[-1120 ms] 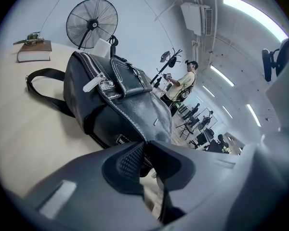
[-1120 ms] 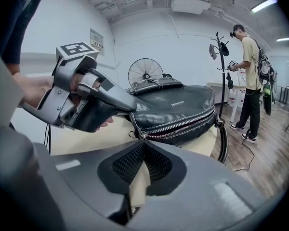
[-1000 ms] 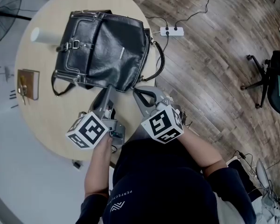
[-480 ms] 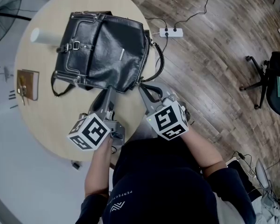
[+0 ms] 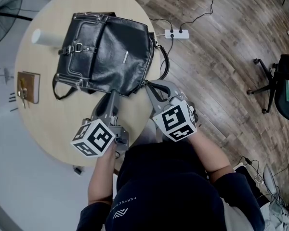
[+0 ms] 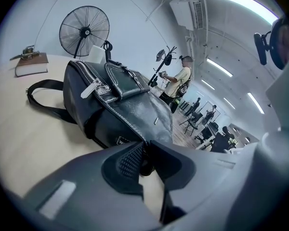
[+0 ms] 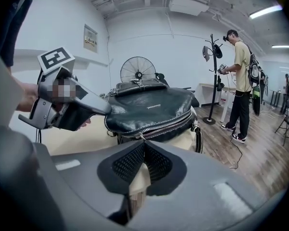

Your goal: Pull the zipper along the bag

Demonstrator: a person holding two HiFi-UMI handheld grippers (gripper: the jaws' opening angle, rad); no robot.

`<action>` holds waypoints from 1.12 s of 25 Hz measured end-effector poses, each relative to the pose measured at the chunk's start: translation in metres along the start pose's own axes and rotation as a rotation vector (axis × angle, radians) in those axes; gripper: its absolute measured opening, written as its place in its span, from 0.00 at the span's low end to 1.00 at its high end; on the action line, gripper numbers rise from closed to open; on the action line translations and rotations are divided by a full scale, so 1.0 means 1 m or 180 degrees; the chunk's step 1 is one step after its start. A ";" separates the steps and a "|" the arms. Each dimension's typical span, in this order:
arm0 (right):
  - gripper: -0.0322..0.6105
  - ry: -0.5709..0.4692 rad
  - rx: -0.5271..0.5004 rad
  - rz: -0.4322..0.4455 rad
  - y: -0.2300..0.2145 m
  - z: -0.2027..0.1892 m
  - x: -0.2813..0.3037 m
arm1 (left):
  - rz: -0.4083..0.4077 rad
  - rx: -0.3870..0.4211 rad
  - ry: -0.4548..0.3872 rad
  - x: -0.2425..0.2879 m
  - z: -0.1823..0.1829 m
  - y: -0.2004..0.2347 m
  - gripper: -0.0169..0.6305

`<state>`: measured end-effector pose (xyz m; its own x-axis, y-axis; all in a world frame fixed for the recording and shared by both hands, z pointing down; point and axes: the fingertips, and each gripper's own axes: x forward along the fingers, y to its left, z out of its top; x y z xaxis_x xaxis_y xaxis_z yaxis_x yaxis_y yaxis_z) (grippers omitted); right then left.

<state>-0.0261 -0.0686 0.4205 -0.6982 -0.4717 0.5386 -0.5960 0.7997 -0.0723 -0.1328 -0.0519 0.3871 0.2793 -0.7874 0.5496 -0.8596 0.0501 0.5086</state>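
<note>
Crosswise: zipper point(image 7: 159, 125) along bag point(image 5: 111, 52) edge

We can read one print only: white lettering point(image 5: 127, 201) starting "PERFECT" on the person's dark shirt point(image 5: 164, 186). The bag's point(image 5: 101, 57) metal plate point(image 5: 125, 56) and the wall sign point(image 7: 90, 38) are illegible.

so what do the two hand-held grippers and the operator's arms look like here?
Both the left hand-held gripper and the right hand-held gripper are grey moulded plastic, tapering to two jaws lined with black textured pads. Each carries a white cube printed with black square markers. No cables visible. The person wears a dark top with small white print and dark sleeves.
</note>
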 end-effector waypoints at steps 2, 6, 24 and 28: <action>0.06 -0.0006 -0.0004 -0.0003 -0.002 0.001 0.000 | 0.0011 0.0022 -0.0001 0.000 0.000 0.000 0.13; 0.06 0.0021 -0.0024 -0.0044 -0.010 0.002 0.001 | 0.0019 0.0030 0.0002 0.000 0.000 0.000 0.13; 0.05 -0.0300 0.0060 0.0201 -0.064 0.014 -0.020 | 0.0135 0.0074 -0.0002 -0.003 0.000 0.005 0.12; 0.13 -0.0314 0.0062 0.0555 -0.027 0.005 -0.010 | 0.0142 0.0072 0.0004 -0.003 0.000 0.005 0.12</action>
<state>-0.0049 -0.0878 0.4133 -0.8265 -0.3614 0.4316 -0.4695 0.8656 -0.1741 -0.1379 -0.0494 0.3882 0.2408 -0.7840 0.5722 -0.8806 0.0714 0.4684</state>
